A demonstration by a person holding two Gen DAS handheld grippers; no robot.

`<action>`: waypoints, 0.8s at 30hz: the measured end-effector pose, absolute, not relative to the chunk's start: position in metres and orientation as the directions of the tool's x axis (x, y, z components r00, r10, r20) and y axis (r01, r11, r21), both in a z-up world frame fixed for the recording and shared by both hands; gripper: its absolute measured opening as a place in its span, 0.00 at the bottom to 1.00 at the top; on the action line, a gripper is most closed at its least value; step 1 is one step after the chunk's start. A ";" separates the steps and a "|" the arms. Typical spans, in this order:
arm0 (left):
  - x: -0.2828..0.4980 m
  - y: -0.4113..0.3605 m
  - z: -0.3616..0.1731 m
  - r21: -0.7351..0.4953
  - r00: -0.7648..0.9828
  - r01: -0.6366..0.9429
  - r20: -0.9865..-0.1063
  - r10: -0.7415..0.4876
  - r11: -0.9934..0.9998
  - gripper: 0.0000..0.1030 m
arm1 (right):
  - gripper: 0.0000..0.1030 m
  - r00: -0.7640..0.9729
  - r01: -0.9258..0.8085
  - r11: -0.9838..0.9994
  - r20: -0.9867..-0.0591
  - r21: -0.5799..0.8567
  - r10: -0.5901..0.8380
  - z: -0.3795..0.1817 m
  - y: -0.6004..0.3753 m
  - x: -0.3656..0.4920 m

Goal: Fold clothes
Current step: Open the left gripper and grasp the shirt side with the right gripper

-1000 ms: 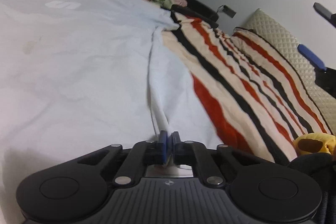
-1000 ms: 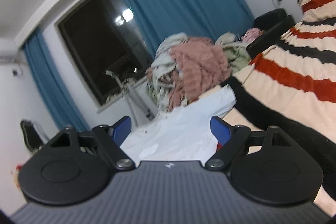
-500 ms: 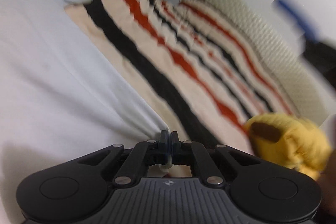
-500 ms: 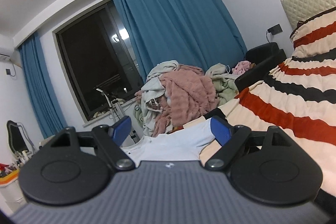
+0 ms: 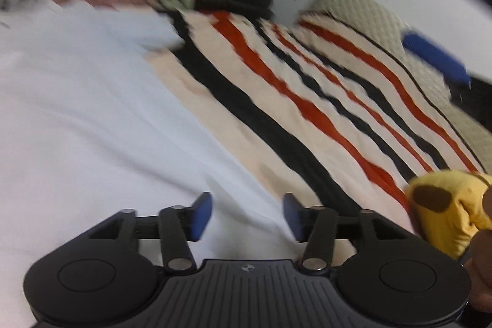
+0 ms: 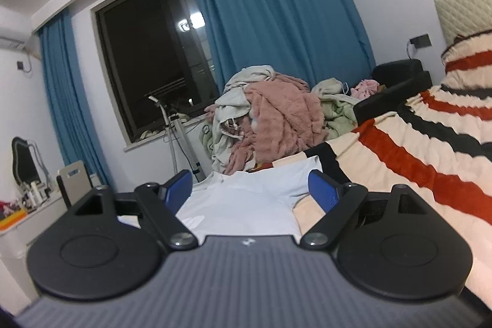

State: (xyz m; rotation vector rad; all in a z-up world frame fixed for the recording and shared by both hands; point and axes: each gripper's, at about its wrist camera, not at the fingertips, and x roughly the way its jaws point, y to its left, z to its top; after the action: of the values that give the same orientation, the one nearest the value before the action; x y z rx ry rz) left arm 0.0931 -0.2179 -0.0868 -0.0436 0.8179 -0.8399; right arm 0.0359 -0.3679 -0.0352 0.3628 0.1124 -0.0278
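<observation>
A pale blue T-shirt lies spread over the left part of a bed with a cream, red and black striped blanket. My left gripper stands open just above the shirt's near right edge, nothing between its blue pads. In the right wrist view the same T-shirt stretches away toward its collar. My right gripper is open and empty, low over the shirt. The other gripper's blue pad shows blurred at the upper right of the left wrist view.
A heap of unfolded clothes, pink and pale green, is piled at the bed's far end below the window. A yellow plush toy lies on the blanket by my left gripper. A quilted headboard runs along the right. A dresser stands at left.
My left gripper was shut on a fold of the shirt's edge; now its jaws are apart and the fabric lies flat. My right gripper has stayed open, tilting lower over the shirt.
</observation>
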 end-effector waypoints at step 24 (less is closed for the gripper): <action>0.027 -0.010 0.005 -0.167 0.862 0.260 -0.404 -0.307 0.951 1.00 | 0.81 0.970 -0.024 0.979 -0.232 0.200 0.072 -0.059 -0.277 0.084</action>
State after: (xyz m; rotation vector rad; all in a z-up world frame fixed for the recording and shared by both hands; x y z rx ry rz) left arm 0.0273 -0.0105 0.0046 -0.1085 0.4410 -0.2982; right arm 0.0843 -0.2774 -0.0592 0.1979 0.2403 0.0488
